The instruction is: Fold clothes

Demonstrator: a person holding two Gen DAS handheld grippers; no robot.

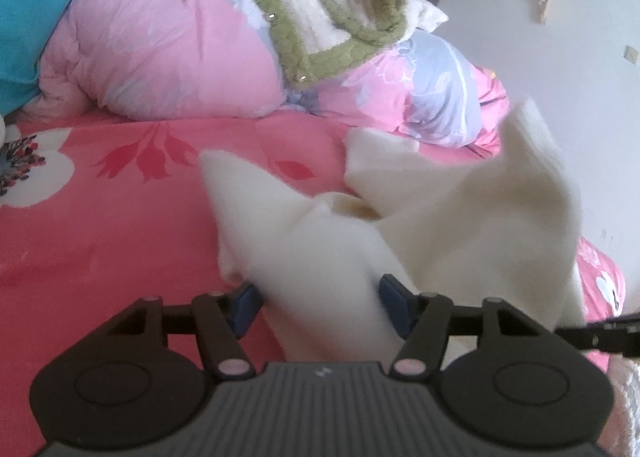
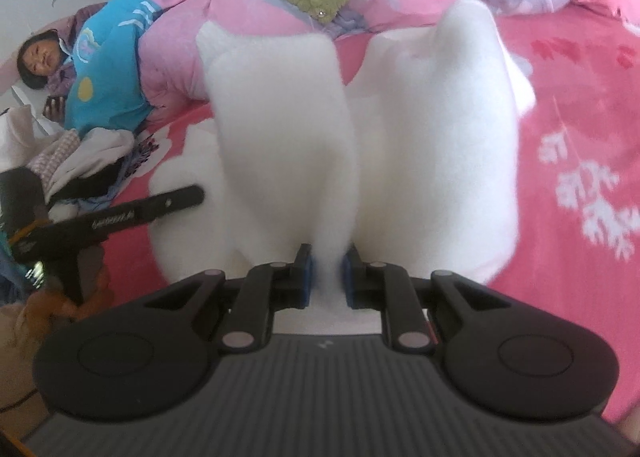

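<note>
- The left gripper (image 1: 320, 299) has its jaws apart, with a fold of the cream garment (image 1: 460, 217) between them; whether the blue pads press it cannot be told.
- The right gripper (image 2: 328, 277) has its jaws clamped on the cream garment, bunched over the near part of the red floral bed (image 1: 100, 225).
- A pink quilt (image 1: 160, 53) lies far, carrying a green-trimmed fleece (image 1: 320, 29).

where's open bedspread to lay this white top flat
Free: the pink floral bedspread between the white garment and the pink quilt, and the stretch beyond the garment's other side. Crowded: the clothes pile at the bed's edge and the quilt heap under the green-trimmed garment.
</note>
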